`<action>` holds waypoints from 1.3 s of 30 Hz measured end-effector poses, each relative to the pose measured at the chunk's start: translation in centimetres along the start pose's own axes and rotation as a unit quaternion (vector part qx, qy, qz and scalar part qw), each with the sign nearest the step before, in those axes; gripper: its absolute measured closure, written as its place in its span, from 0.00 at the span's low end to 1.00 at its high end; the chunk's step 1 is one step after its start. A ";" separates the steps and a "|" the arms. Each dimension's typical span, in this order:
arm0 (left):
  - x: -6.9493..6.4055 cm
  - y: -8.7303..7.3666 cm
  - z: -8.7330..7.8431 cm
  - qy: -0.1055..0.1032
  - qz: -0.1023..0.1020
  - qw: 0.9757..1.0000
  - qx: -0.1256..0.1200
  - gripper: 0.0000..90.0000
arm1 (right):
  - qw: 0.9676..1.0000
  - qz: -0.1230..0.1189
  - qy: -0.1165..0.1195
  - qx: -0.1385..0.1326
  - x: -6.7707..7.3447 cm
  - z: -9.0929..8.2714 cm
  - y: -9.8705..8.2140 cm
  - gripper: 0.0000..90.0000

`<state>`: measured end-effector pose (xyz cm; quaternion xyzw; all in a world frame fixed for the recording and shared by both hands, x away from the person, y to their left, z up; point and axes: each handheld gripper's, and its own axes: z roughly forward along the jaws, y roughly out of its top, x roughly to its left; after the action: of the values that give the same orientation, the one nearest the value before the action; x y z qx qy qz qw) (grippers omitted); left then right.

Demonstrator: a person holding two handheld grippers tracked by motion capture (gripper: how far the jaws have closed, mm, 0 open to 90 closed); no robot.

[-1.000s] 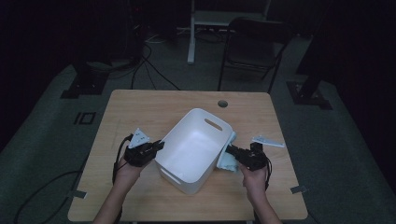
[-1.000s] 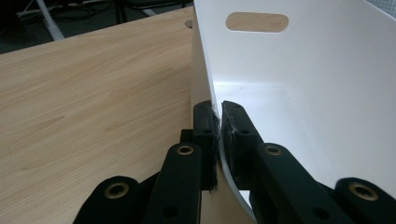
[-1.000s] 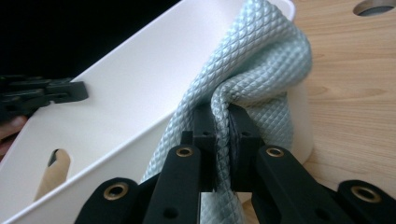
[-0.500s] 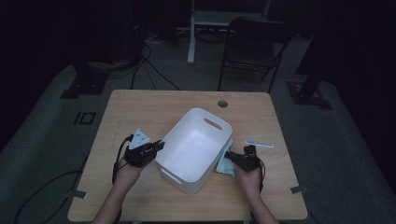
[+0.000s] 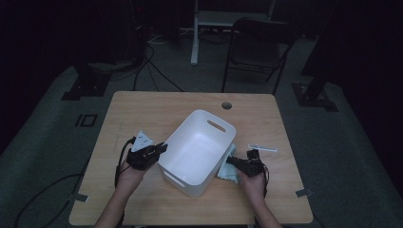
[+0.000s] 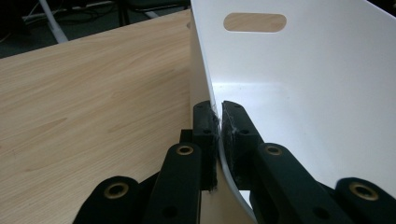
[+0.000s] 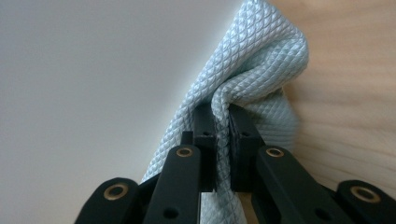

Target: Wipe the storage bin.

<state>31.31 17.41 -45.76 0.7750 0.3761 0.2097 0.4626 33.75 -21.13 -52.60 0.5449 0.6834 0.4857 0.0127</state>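
Note:
A white plastic bin (image 5: 197, 145) with slot handles stands slantwise in the middle of the wooden table (image 5: 157, 107). My left gripper (image 5: 160, 148) is shut on the bin's left rim; in the left gripper view its jaws pinch the thin white wall (image 6: 205, 84) between them (image 6: 219, 116). A pale blue textured cloth (image 5: 227, 166) lies against the bin's right side. My right gripper (image 5: 232, 161) is shut on a fold of that cloth (image 7: 252, 60), right beside the bin's outer wall (image 7: 93, 70).
A small white flat item (image 5: 262, 148) lies on the table just behind my right hand. A cable hole (image 5: 226, 105) sits near the table's far edge. A dark chair (image 5: 259, 45) and stand legs are on the floor beyond the table.
My right hand has sunk and shifted slightly left, toward the table beside the bin, with the cloth. The left hand and the bin have stayed put.

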 end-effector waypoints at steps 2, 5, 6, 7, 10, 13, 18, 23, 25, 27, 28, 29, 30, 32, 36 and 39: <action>-0.1 0.0 0.0 0.001 0.000 1.000 -0.001 0.94 | 1.000 0.006 0.021 -0.015 0.8 -1.0 0.4 0.93; 0.1 0.0 0.0 0.000 0.000 1.000 0.000 0.94 | 0.998 -0.025 0.033 -0.041 2.8 -2.7 1.1 0.93; 0.1 0.0 0.0 -0.001 0.000 1.000 0.000 0.94 | 0.997 -0.031 0.045 -0.054 3.5 -3.4 1.4 0.93; 0.1 0.0 0.0 0.000 0.000 1.000 0.000 0.94 | 0.996 -0.036 0.050 -0.061 3.9 -3.8 1.6 0.93; 0.2 0.0 0.0 -0.003 -0.002 1.000 -0.001 0.94 | 0.995 -0.056 0.046 -0.073 4.9 -4.4 1.9 0.93; 0.0 0.0 0.0 -0.003 0.005 1.000 0.001 0.93 | 0.995 -0.056 0.037 -0.074 4.5 -4.0 1.6 0.93; 0.0 0.0 0.0 -0.004 0.005 1.000 0.001 0.93 | 0.998 -0.039 0.019 -0.049 2.9 -2.4 1.0 0.93; -0.1 0.0 0.0 -0.001 0.006 1.000 0.001 0.93 | 1.000 -0.019 -0.001 -0.022 1.2 -0.7 0.3 0.93; -0.1 0.0 0.0 -0.001 0.007 1.000 0.001 0.93 | 1.000 -0.011 -0.011 -0.006 0.4 0.2 -0.1 0.93; -0.2 0.0 0.0 -0.001 0.007 1.000 0.001 0.93 | 1.000 -0.004 -0.016 0.004 -0.1 0.8 -0.4 0.93; -0.2 0.0 0.0 -0.001 0.006 1.000 0.001 0.93 | 1.000 -0.004 -0.025 0.013 -0.4 1.3 -0.7 0.93; -0.2 0.0 0.0 -0.001 0.006 1.000 0.001 0.93 | 1.000 -0.002 -0.027 0.016 -0.6 1.6 -0.8 0.93; -0.2 0.0 0.0 0.000 0.005 1.000 0.000 0.93 | 0.999 -0.001 -0.031 0.022 -0.8 1.9 -1.0 0.93; -0.2 0.0 0.0 0.000 0.005 1.000 0.000 0.93 | 0.998 -0.009 -0.045 0.032 -1.0 2.4 -1.2 0.93; -0.2 0.0 0.1 0.003 0.003 1.000 0.000 0.93 | 0.998 -0.004 -0.047 0.039 -1.0 2.6 -1.3 0.93; -0.3 0.0 0.1 0.005 0.001 1.000 -0.001 0.94 | 0.999 0.000 -0.036 0.036 -0.6 2.2 -1.4 0.93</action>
<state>31.17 17.12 -45.77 0.7737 0.3774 0.2150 0.4613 34.20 -20.06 -54.98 0.5623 0.6997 0.4404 0.0178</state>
